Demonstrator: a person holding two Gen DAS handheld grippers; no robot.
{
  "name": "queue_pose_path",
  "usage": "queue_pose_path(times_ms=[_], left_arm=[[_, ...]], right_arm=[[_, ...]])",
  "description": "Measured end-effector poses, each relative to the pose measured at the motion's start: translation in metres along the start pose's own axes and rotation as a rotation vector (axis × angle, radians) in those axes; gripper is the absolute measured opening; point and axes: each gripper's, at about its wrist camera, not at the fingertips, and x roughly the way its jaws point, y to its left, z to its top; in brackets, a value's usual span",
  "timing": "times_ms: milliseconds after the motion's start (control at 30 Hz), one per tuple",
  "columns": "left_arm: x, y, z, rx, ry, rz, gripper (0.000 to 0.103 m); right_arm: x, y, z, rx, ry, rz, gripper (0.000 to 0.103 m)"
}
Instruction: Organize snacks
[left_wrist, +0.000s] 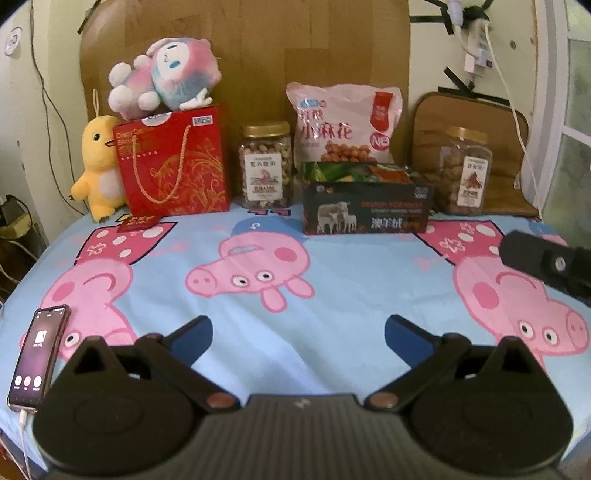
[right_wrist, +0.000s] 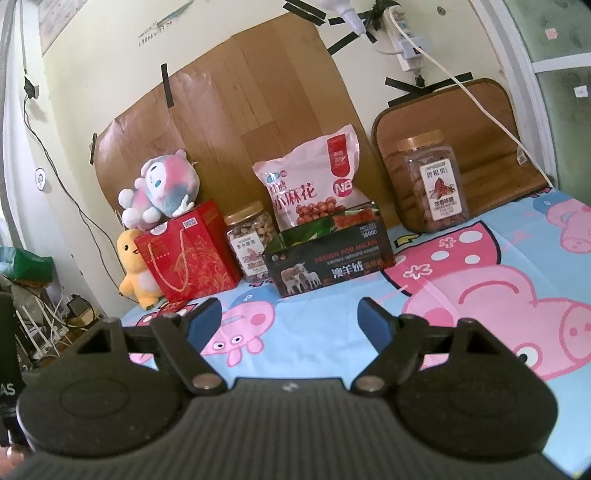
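Observation:
A black open-topped box (left_wrist: 365, 212) (right_wrist: 328, 258) holding several small snack packets stands near the back of the table. Behind it leans a pink snack bag (left_wrist: 341, 122) (right_wrist: 310, 184). A nut jar with a gold lid (left_wrist: 266, 166) (right_wrist: 251, 240) is to the box's left, and a larger jar (left_wrist: 466, 173) (right_wrist: 432, 184) to its right. My left gripper (left_wrist: 297, 338) hangs open over the cloth, well short of the box, nothing between its fingers. My right gripper (right_wrist: 291, 325) is open too and empty; in the left wrist view only one finger of the right gripper (left_wrist: 546, 264) shows.
A red gift bag (left_wrist: 173, 166) (right_wrist: 188, 251) with a pink plush (left_wrist: 162, 79) on top and a yellow duck plush (left_wrist: 98, 166) stand at the back left. A phone (left_wrist: 38, 358) lies at the table's left edge. A brown cushion (left_wrist: 495, 147) leans at back right.

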Motion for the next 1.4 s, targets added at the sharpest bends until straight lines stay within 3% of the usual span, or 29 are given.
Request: queue_pose_path(times_ms=[467,1400], left_arm=[[0.006,0.001,-0.004,-0.001,0.057,-0.049,0.103],[0.005,0.013,-0.004,-0.066,0.080,-0.108,0.103]], right_arm=[[0.006,-0.003,-0.004,0.008,0.021,-0.021,0.083],[0.006,0.001,-0.006,-0.004,0.034,-0.031,0.083]])
